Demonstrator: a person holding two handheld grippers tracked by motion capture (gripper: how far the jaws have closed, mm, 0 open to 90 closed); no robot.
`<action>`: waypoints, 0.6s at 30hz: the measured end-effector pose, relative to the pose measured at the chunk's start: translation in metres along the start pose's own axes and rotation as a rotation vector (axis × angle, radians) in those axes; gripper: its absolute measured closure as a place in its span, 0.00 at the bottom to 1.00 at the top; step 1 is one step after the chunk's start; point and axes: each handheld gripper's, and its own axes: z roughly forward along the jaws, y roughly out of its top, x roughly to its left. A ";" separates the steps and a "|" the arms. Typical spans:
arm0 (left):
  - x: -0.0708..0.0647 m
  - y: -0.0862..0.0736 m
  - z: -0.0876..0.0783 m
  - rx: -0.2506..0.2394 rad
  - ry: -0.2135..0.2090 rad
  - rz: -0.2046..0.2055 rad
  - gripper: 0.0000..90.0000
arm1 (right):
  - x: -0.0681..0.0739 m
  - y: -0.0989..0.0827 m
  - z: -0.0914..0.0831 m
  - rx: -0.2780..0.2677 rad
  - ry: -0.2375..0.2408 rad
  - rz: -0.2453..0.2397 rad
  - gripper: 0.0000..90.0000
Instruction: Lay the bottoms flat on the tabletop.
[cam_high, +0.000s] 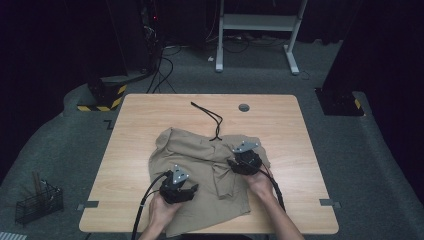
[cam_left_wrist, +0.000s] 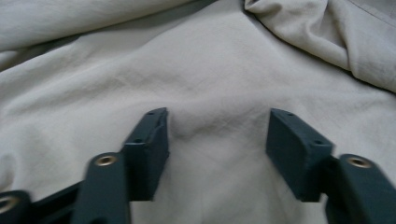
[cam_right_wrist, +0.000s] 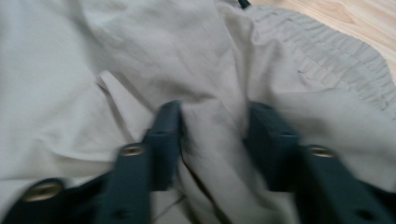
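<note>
Shorts (cam_high: 200, 165) lie crumpled at the surface's (cam_high: 280, 120) centre. Left gripper (cam_left_wrist: 217, 135) fingers stand apart above flat cloth; right gripper (cam_right_wrist: 212, 140), toward three o'clock, pinches a fold, which may slip out if pulled.

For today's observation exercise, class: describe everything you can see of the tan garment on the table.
The tan garment looks like thin woven cloth, creased and rumpled. It lies spread over the middle and near part of the wooden table. It has a gathered elastic waistband and a black drawstring trailing toward the far edge. The left claw stands open above a flat stretch of it. A raised fold sits between the jaws of the right claw.
</note>
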 end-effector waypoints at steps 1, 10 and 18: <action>0.002 0.001 0.000 -0.003 0.003 0.013 0.53 | -0.001 0.001 0.000 0.005 0.000 0.004 0.81; 0.028 0.000 -0.008 0.051 0.027 0.017 0.99 | -0.012 0.018 -0.010 -0.025 -0.100 -0.031 0.96; 0.068 -0.023 -0.033 0.059 0.088 -0.078 0.97 | -0.040 0.025 -0.004 0.001 -0.199 0.039 0.95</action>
